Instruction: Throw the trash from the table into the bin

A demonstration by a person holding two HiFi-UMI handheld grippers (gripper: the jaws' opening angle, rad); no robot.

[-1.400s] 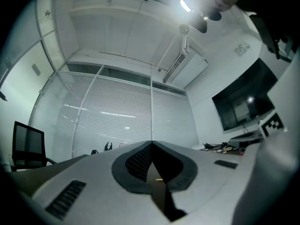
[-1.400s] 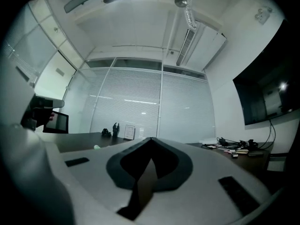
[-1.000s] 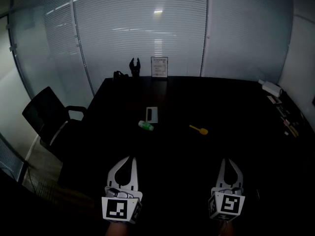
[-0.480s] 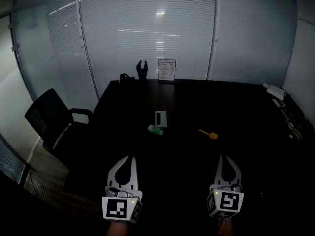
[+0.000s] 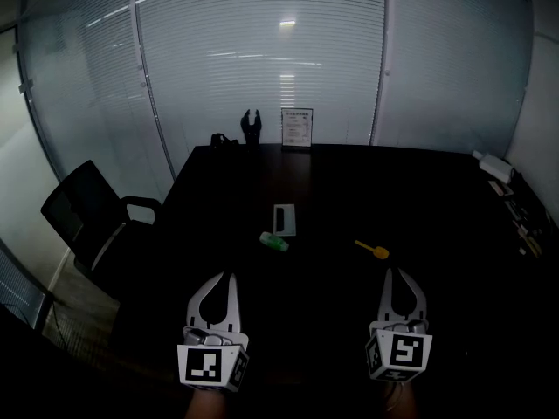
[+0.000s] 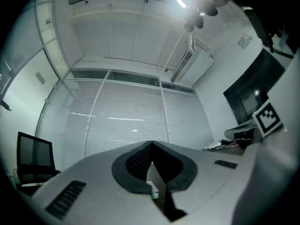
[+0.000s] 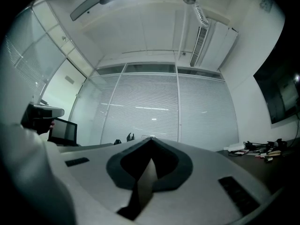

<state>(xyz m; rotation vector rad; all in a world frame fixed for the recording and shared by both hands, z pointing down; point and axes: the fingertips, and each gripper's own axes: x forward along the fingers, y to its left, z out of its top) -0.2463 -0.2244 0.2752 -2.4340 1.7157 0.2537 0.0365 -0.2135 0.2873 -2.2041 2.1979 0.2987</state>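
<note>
On the dark table [image 5: 437, 199] lie three small pieces. A green crumpled item [image 5: 273, 242] sits near the middle, with a flat white-and-grey packet [image 5: 285, 219] just behind it. A yellow scrap [image 5: 374, 250] lies to the right. My left gripper [image 5: 229, 276] hovers at the near edge, shut and empty, short of the green item. Nearer the yellow scrap, my right gripper [image 5: 402, 271] is shut and empty too. In the gripper views the left gripper [image 6: 151, 143] and the right gripper [image 7: 151, 139] show jaws meeting at the tips. No bin is in view.
A black office chair [image 5: 83, 208] stands at the table's left side. A framed sign [image 5: 297, 128] and a dark stand [image 5: 251, 127] sit at the far edge before the glass wall. A white power strip [image 5: 493, 164] and small items [image 5: 524, 230] line the right edge.
The table's items have come lower and nearer in the head view as both grippers advanced over the table. Both stay shut and empty.
</note>
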